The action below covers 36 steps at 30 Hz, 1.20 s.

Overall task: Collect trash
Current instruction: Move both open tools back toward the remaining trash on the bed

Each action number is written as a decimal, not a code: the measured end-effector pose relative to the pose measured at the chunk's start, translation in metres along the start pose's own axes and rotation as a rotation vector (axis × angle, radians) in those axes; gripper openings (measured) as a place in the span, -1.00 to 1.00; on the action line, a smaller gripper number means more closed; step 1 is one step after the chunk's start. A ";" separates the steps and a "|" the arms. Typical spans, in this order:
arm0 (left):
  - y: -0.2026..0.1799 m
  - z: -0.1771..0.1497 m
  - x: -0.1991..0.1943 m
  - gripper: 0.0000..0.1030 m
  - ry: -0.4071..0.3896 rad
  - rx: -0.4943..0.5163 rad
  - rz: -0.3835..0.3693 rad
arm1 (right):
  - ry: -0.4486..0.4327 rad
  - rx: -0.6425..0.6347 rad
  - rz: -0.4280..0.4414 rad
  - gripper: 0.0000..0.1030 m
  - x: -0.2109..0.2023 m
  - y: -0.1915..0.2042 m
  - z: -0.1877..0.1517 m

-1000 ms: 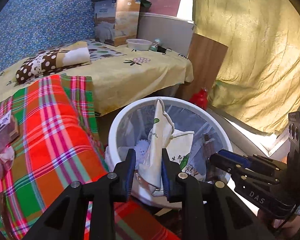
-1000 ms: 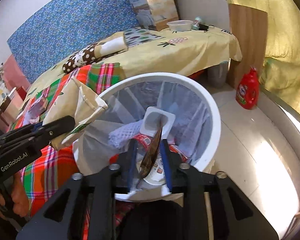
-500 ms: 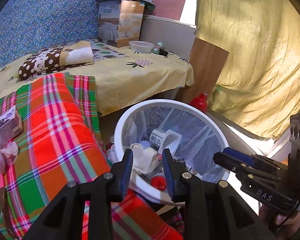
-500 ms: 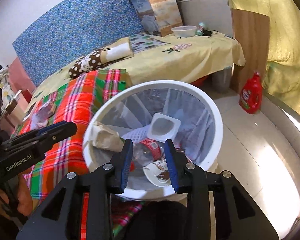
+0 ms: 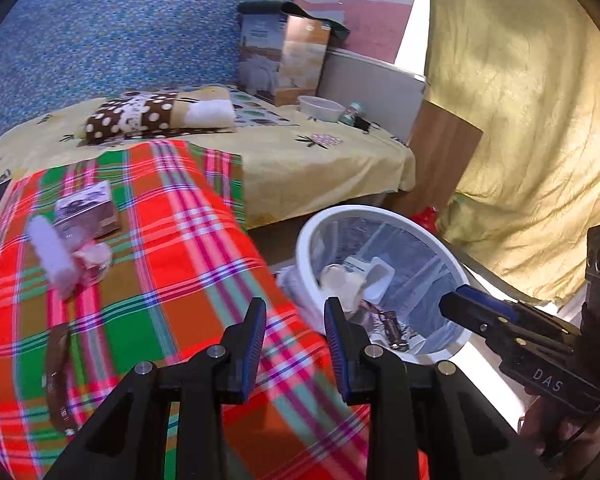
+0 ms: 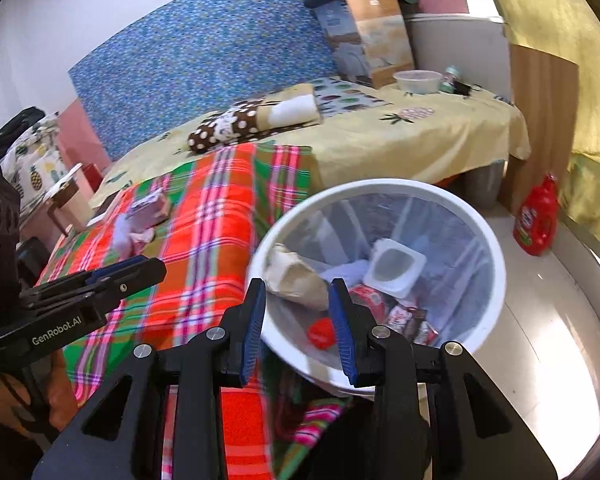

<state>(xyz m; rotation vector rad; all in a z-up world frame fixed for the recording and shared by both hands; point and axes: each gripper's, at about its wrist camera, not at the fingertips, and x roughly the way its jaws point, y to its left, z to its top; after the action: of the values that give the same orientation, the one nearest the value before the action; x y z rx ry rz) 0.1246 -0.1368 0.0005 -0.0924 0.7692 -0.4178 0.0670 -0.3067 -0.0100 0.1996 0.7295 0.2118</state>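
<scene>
Now both claws agape, empty; bin [image 6: 496, 280] holds paper bag [image 6: 296, 276], tray [image 6: 396, 268], wrappers [image 6: 410, 320].

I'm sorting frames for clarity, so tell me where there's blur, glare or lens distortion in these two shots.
Left wrist view: motion blur smears the plaid blanket and the white roll; dark fisheye corners. Right wrist view: glare on the shiny floor, the bin rim slightly soft, the bed's edges bowed by the lens.

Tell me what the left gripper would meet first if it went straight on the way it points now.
Most likely the plaid blanket: the open, empty left gripper aims down at its edge, just beside the bin. Depth is unclear, so it could instead clip the bin's rim.
</scene>
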 end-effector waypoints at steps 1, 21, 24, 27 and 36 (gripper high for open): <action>0.004 -0.002 -0.004 -0.42 -0.005 -0.005 0.011 | 0.001 -0.009 0.010 -0.31 0.001 0.004 0.000; 0.071 -0.032 -0.051 -0.42 -0.043 -0.115 0.188 | 0.031 -0.116 0.090 -0.31 0.011 0.058 0.001; 0.086 -0.037 -0.056 -0.42 -0.042 -0.138 0.218 | 0.031 -0.135 0.102 -0.31 0.013 0.065 0.000; 0.098 -0.041 -0.060 -0.42 -0.041 -0.162 0.242 | 0.035 -0.145 0.115 -0.31 0.015 0.070 0.000; 0.128 -0.049 -0.062 -0.42 -0.020 -0.210 0.287 | 0.068 -0.159 0.154 -0.31 0.022 0.081 -0.002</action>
<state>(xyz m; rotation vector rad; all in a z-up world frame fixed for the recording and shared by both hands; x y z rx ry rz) 0.0930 0.0089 -0.0238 -0.1794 0.7916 -0.0628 0.0719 -0.2234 -0.0050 0.0974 0.7614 0.4229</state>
